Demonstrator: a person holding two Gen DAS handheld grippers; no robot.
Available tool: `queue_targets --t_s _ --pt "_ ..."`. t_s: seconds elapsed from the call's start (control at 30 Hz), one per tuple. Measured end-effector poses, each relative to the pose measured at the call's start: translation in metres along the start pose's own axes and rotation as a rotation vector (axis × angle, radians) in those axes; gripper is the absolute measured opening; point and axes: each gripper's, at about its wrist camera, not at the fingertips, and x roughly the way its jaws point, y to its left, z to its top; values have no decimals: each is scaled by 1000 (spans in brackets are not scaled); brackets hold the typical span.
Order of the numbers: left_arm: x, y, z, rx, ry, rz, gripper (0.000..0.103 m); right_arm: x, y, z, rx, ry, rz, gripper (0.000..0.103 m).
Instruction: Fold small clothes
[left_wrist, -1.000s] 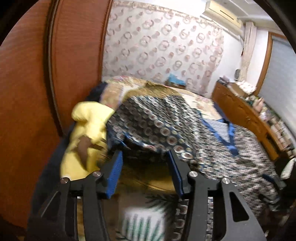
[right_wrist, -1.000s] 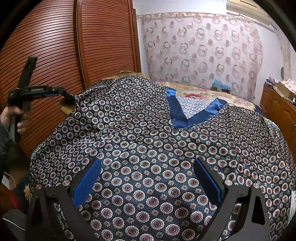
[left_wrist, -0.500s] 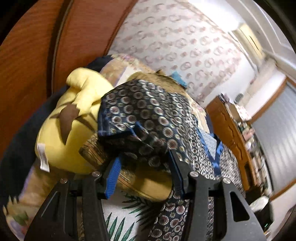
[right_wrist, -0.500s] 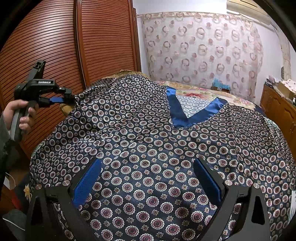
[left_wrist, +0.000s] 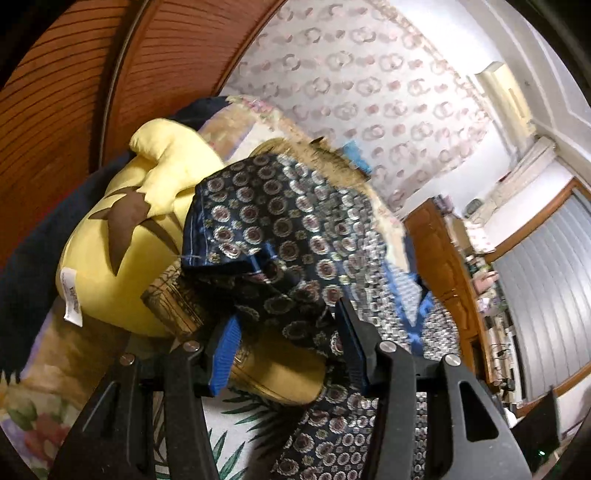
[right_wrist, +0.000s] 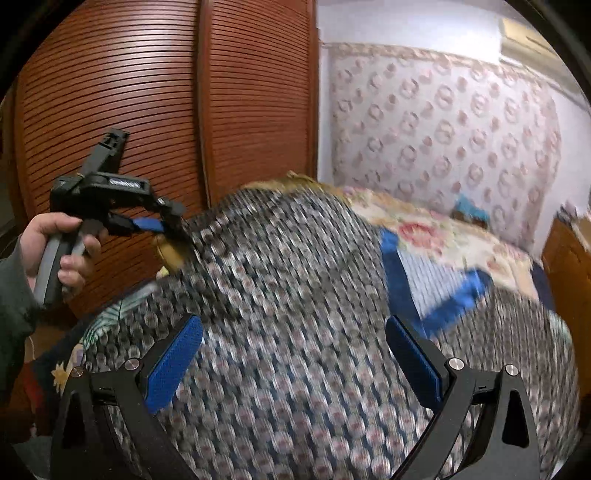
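Note:
A dark blue patterned garment (right_wrist: 295, 314) with a bright blue V-neck trim (right_wrist: 391, 266) lies spread over the bed. Its sleeve corner (left_wrist: 266, 229) drapes over a pillow in the left wrist view. My left gripper (left_wrist: 288, 339) is open, with bunched sleeve fabric lying between its blue pads; it also shows in the right wrist view (right_wrist: 162, 225) at the garment's left edge. My right gripper (right_wrist: 295, 354) is open and empty, hovering over the garment's lower middle.
A yellow plush toy (left_wrist: 122, 229) and a gold-brown pillow (left_wrist: 273, 373) lie at the bed's left side. Red-brown slatted wardrobe doors (right_wrist: 147, 110) stand close on the left. A wooden dresser (left_wrist: 454, 280) runs along the right wall.
My left gripper has rolled and moved closer in on the sleeve corner. The right wrist view has swung left and is now blurred; its jaws stay open.

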Motion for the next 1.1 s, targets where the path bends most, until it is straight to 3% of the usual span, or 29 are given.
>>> queue_targets --t_s 0.1,0.13,0.17,0.2,0.23,0.5,0.7,0.8,0.87,0.9,0.97,1.1 --pt "7 4 2 -24 1 25 51 12 7 6 -8 11 22 100" --pt "5 4 2 -13 -22 31 45 15 10 7 -10 15 26 100" --pt "4 1 3 15 -41 38 23 18 11 7 -12 16 29 100" --pt "4 -2 4 35 -46 48 11 19 12 7 -14 16 30 100" --pt "4 -5 5 58 -45 64 5 19 13 6 -18 15 29 100" --pt "-12 -90 10 371 -151 70 3 21 -20 7 26 11 -38 100" --pt "-4 -180 -17 682 -92 5 4 18 -55 -2 98 14 -104 100" --pt "-2 -202 -32 764 -74 -22 21 15 -68 -9 126 15 -118 100" --pt "-3 -208 -38 783 -63 -46 47 14 -77 -13 143 20 -123 100" --pt "-5 -208 -41 785 -66 -50 52 12 -81 -15 152 21 -125 100" --pt "-8 -204 -41 786 -69 -43 77 11 -90 -18 164 24 -125 100" --pt "-9 -185 -43 760 -68 -6 79 12 -99 -19 183 26 -113 100"
